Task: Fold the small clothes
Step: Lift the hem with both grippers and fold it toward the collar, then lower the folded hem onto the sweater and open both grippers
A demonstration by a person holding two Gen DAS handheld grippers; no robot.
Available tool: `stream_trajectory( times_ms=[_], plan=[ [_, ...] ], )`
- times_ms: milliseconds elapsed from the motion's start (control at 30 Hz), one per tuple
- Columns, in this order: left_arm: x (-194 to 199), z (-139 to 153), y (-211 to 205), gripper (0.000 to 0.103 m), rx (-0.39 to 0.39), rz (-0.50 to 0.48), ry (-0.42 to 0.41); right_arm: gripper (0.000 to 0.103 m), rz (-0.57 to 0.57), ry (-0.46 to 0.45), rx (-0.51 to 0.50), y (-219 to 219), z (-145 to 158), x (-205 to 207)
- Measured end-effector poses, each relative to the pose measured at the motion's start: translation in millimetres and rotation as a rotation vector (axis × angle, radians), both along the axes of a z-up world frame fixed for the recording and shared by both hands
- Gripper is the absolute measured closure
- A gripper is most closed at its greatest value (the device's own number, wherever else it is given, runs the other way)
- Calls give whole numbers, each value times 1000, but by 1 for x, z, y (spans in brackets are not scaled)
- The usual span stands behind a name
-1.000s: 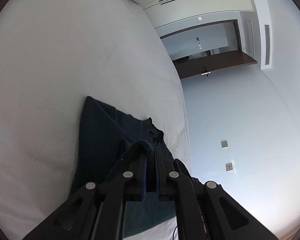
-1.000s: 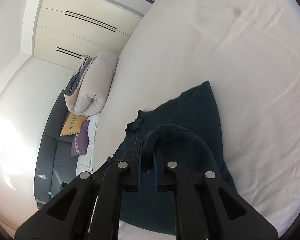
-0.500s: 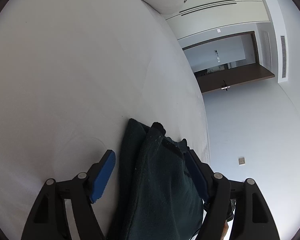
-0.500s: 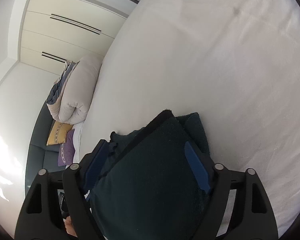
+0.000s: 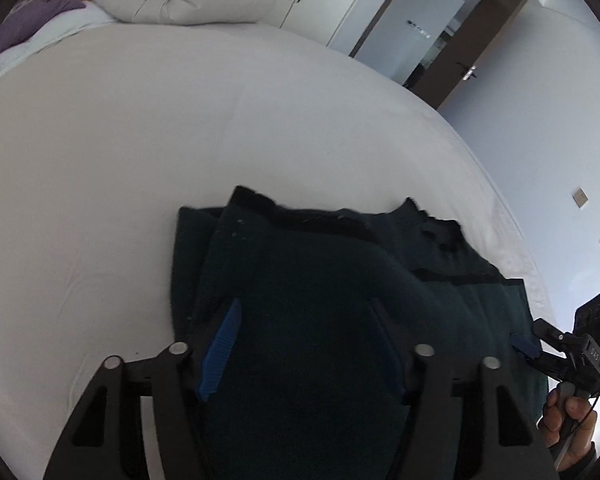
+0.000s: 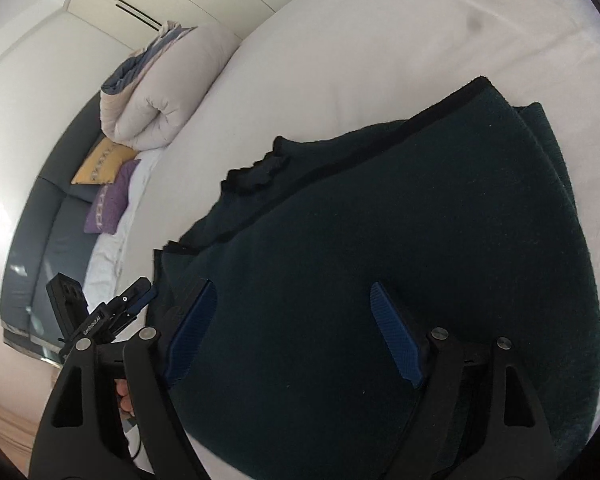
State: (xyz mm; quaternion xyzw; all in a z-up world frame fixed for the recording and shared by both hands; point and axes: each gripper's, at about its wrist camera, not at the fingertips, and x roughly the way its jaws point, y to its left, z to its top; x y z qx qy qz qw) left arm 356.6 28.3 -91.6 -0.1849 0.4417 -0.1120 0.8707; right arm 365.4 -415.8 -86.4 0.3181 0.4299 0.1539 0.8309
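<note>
On the white bed (image 5: 140, 160) lies one dark green garment (image 5: 320, 320), folded into layers; its near edge is cut off behind your tools in both views. Its black-trimmed edge (image 6: 380, 148) runs left to right across the far side, and that appears to be the long axis. Your left tool (image 5: 304, 348) is released and its jaws are closing, pads apart above the cloth, nothing pinched. Your right tool (image 6: 292, 332) stands released, wide over the same garment. Two tools counted. One rolled duvet (image 6: 168, 92) and two cushions (image 6: 104, 184) sit far left, partly cropped.
</note>
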Motion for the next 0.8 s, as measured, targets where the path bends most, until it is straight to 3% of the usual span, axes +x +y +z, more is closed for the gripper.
stream_trajectory(
  times_ms=[67, 167, 200, 300, 400, 467, 567, 633, 667, 700, 800],
  plan=[
    [-7, -10, 18, 69, -52, 21, -33, 31, -38, -41, 24, -9, -10, -2],
    [-14, -22, 33, 81, -136, 29, -62, 73, -144, -37, 101, -49, -26, -7],
    [-15, -26, 38, 84, -169, 40, -65, 81, -165, -31, 121, -59, -31, -8],
    [-12, -35, 46, 97, -235, 90, -48, 85, -251, -51, 143, -83, -38, -19],
    [-8, -37, 42, 98, -255, 98, -42, 82, -384, -59, 129, -111, -34, -38],
    [-12, -34, 41, 98, -235, 100, -43, 81, -447, -62, 155, -128, -33, -52],
    [-17, -17, 28, 97, -142, 117, -27, 81, -405, -127, 148, -128, -16, -67],
    [-24, 4, 16, 60, -79, 97, -69, 81, -297, -150, 157, -109, -8, -61],
    [-26, 17, 6, 32, -51, 94, -108, 81, -254, -155, 156, -97, -5, -56],
    [-26, 27, -2, 17, -25, 95, -144, 81, -209, -160, 149, -85, -2, -49],
    [-10, 44, -30, 14, 80, 53, -225, 81, -118, -138, 165, -50, -2, -22]
  ],
)
